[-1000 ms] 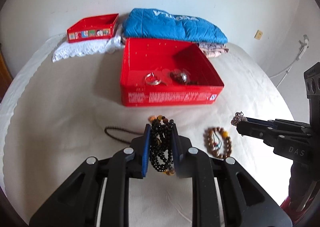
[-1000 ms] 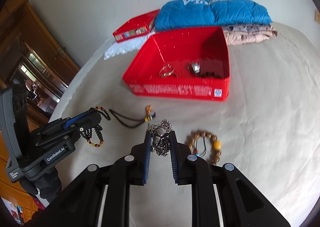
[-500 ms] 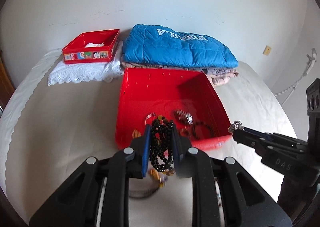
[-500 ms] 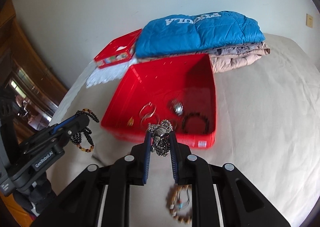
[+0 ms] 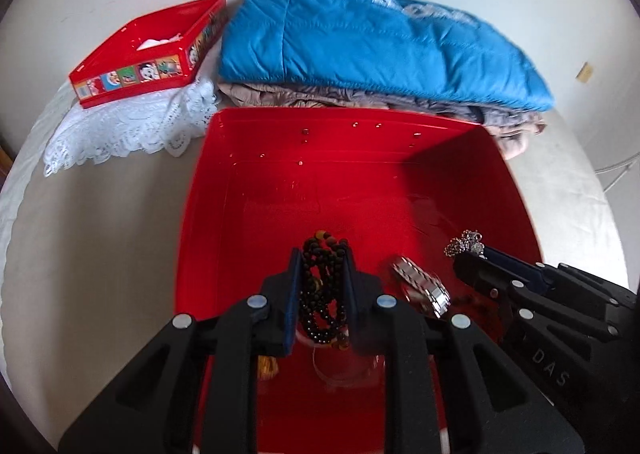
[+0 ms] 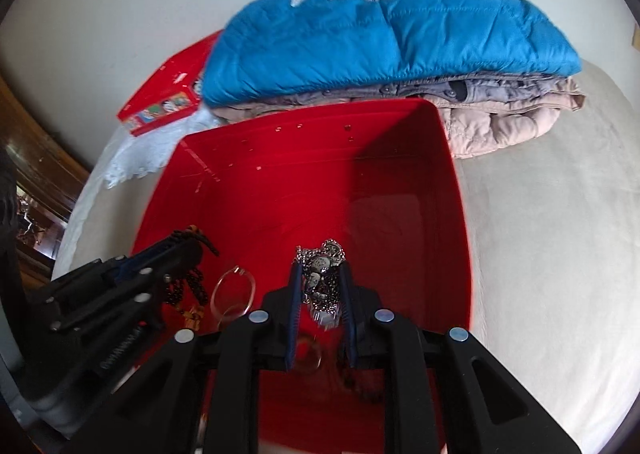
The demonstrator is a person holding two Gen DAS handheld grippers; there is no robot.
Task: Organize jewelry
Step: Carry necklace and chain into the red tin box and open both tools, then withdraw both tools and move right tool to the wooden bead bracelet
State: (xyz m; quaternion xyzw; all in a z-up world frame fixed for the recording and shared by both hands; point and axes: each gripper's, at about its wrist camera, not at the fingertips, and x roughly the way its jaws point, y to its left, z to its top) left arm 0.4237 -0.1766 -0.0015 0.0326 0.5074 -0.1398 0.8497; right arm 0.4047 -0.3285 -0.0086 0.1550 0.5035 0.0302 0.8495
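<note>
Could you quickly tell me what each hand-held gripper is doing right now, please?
Left hand-held gripper: closed on black beads.
Right hand-held gripper: closed on silver chain.

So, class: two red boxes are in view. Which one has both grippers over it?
The large plain red box in front, with jewelry inside; the smaller red box with cartoon pictures sits apart on white lace cloth.

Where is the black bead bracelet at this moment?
In the left wrist view the black bead bracelet hangs pinched in the left claw, over the near part of the big red box, left of the silver chain in the right claw.
</note>
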